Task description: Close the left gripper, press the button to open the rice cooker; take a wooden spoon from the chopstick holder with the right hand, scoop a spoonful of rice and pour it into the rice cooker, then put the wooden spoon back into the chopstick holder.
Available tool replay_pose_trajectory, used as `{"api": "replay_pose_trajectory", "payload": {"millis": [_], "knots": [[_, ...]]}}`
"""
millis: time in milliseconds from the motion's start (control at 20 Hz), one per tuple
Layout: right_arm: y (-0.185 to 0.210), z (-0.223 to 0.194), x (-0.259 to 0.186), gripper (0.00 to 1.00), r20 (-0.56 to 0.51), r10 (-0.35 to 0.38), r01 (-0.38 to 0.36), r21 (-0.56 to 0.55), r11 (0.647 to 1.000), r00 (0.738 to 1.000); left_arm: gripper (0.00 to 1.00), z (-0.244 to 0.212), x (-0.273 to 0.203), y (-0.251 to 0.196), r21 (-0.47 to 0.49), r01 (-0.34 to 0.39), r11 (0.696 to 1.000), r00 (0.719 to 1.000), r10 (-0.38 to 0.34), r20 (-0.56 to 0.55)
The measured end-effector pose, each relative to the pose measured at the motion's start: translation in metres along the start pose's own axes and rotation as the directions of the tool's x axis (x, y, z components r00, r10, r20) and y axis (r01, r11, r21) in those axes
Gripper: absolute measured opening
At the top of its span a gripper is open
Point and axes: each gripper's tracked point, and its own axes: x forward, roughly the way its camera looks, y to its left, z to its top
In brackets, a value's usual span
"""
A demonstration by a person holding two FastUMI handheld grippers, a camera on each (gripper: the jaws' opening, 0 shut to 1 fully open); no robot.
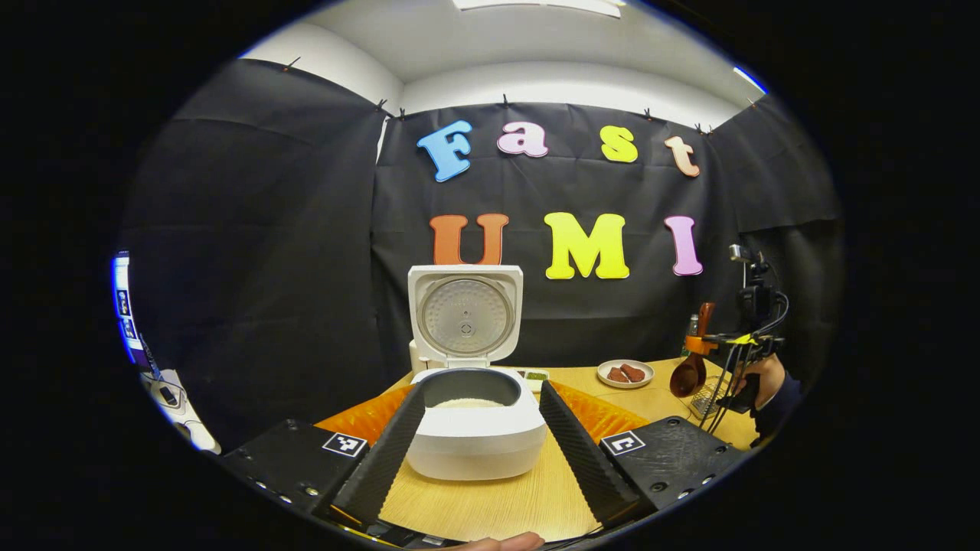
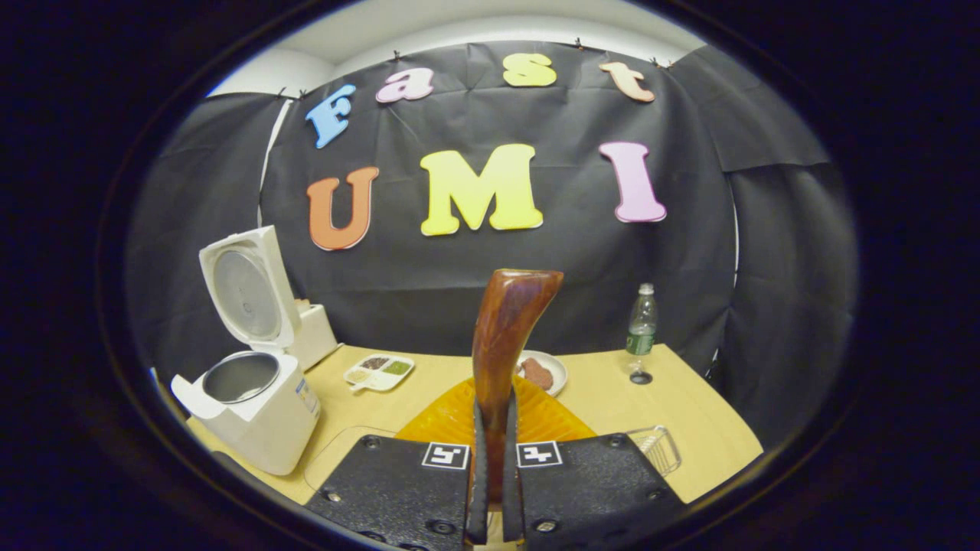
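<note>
— Right gripper view: what do the fingers (image 2: 481, 459) hold?
— Clamped on the wooden spoon (image 2: 501, 337), upright.
— Left gripper (image 1: 481, 428)?
— Fingers apart, flanking the open rice cooker (image 1: 475, 428) on the table (image 1: 498, 505).

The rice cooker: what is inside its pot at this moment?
In the left gripper view, the rice cooker stands open, and a low layer of white rice lies in its pot. The front rim covers the lower part, so its depth cannot be judged.
</note>
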Motion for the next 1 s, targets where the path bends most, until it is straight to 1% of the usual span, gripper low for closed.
{"api": "replay_pose_trajectory", "payload": {"millis": [50, 150, 200, 300, 500, 650, 700, 750, 850, 1000], "knots": [[0.009, -0.011, 0.007, 0.1, -0.021, 0.007, -0.007, 0.003, 1.0, 1.0, 0.95, 0.0, 0.0, 0.0, -0.003, 0.003, 1.0, 1.0, -0.003, -0.001], [0.016, -0.041, 0.02, 0.08, -0.087, -0.01, 0.01, -0.006, 1.0, 0.996, 0.95, -0.001, 0.0, 0.0, -0.007, 0.005, 1.0, 1.0, -0.005, -0.003], [0.024, -0.054, 0.026, 0.1, -0.112, -0.004, 0.003, -0.01, 1.0, 0.994, 0.95, -0.002, -0.001, -0.001, -0.007, 0.01, 1.0, 1.0, -0.01, -0.003], [0.024, -0.072, 0.035, 0.1, -0.139, -0.026, 0.021, -0.037, 0.999, 0.99, 0.95, -0.003, -0.002, -0.002, -0.006, 0.019, 1.0, 1.0, -0.019, 0.0], [0.012, -0.09, 0.051, 0.09, -0.116, -0.121, 0.105, -0.138, 0.985, 0.986, 0.95, -0.01, -0.001, 0.001, -0.012, 0.023, 1.0, 1.0, -0.024, -0.012], [0.013, -0.099, 0.058, 0.1, -0.096, -0.164, 0.145, -0.177, 0.973, 0.982, 0.95, -0.018, 0.004, 0.002, -0.027, 0.027, 0.999, 0.999, -0.027, -0.029], [0.02, -0.101, 0.058, 0.1, -0.089, -0.163, 0.144, -0.187, 0.972, 0.983, 0.95, -0.02, 0.005, 0.002, -0.03, 0.025, 0.999, 0.999, -0.026, -0.034], [0.031, -0.105, 0.059, 0.09, -0.096, -0.141, 0.122, -0.181, 0.976, 0.985, 0.95, -0.022, 0.005, 0.002, -0.032, 0.025, 0.999, 0.999, -0.027, -0.039], [0.055, -0.11, 0.059, 0.1, -0.118, -0.074, 0.058, -0.13, 0.99, 0.99, 0.95, -0.026, 0.006, 0.003, -0.033, 0.025, 0.999, 0.999, -0.026, -0.046], [0.087, -0.113, 0.059, 0.1, -0.138, 0.017, -0.029, -0.082, 0.996, 0.99, 0.95, -0.028, 0.007, 0.005, -0.033, 0.021, 0.999, 0.998, -0.023, -0.053]]}}
